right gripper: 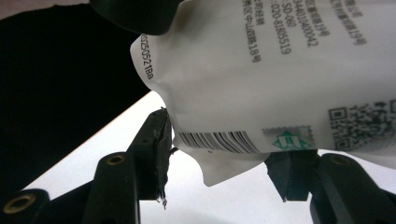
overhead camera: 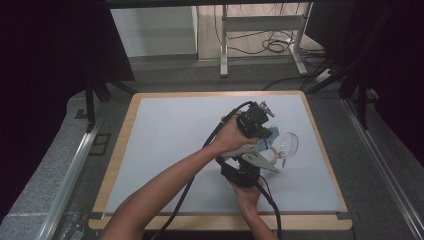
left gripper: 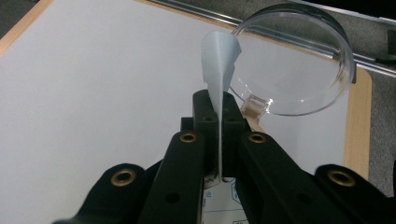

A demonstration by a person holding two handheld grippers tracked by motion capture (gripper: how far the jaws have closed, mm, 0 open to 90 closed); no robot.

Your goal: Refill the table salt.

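My left claw (left gripper: 218, 116) is pinched tight on the top edge of a thin white pouch (left gripper: 218, 60), which rises crumpled above the pads. My right claw (right gripper: 219, 161) clamps the pouch's printed, barcoded lower body. Both hands hover close together over the table (overhead camera: 165, 145), just beside a clear round dish (left gripper: 299, 70).

We're looking at a pale blue-grey table (overhead camera: 165, 145) with a wooden rim on grey floor (overhead camera: 50, 165), a white metal desk frame (overhead camera: 260, 30) beyond with cables (overhead camera: 275, 45) pooled beneath, and what may be dark curtains (overhead camera: 45, 55) on both sides.
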